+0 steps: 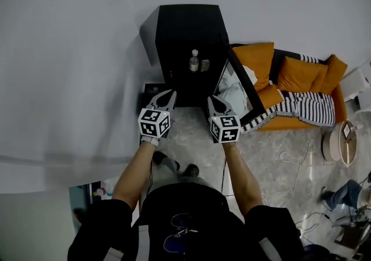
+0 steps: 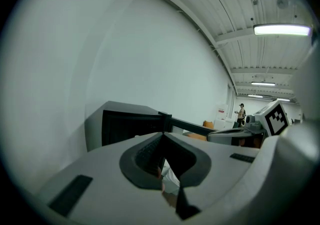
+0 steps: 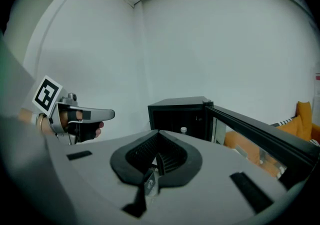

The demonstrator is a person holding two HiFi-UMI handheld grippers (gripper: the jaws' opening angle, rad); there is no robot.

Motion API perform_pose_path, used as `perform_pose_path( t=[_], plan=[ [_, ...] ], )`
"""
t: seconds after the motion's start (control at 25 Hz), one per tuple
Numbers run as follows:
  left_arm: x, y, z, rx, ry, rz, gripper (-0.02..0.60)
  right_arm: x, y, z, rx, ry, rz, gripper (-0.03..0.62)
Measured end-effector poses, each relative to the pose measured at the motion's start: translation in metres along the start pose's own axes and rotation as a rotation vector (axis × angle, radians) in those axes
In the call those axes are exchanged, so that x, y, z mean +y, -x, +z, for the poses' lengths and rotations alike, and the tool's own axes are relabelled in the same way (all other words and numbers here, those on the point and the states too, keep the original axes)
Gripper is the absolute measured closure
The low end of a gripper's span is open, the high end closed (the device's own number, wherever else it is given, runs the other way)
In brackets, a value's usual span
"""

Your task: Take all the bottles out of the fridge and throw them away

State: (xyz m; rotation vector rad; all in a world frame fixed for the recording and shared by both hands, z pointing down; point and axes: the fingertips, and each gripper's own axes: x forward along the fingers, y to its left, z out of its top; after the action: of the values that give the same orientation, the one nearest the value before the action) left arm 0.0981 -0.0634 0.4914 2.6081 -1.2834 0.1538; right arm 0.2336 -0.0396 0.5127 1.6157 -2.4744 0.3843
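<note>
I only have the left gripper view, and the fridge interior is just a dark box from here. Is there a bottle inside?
Observer: Yes. The head view shows one clear bottle standing upright in the fridge, with a smaller thing beside it that I can't identify.
Operator: How close are we to the opening?
Observer: Short of it. The left gripper and the right gripper both point at the fridge front, and neither is inside.
Operator: Is the right gripper carrying anything?
Observer: No. In the right gripper view its jaws are together with nothing between them.
</note>
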Motion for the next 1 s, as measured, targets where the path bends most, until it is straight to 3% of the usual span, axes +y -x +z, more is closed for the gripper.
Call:
perform_pose_path(
  t=[0.56,1.0],
  plan=[
    [-0.008,-0.023,0.005,0.033,-0.02,-0.054,0.583,-0.02,-0.006,0.006,0.001,-0.023,-0.038,0.586],
    [0.047,-0.044,0.02,0.061,-0.036,-0.134,0.583,-0.004,-0.067,0.024,0.015,-0.036,-0.095,0.586]
  ],
)
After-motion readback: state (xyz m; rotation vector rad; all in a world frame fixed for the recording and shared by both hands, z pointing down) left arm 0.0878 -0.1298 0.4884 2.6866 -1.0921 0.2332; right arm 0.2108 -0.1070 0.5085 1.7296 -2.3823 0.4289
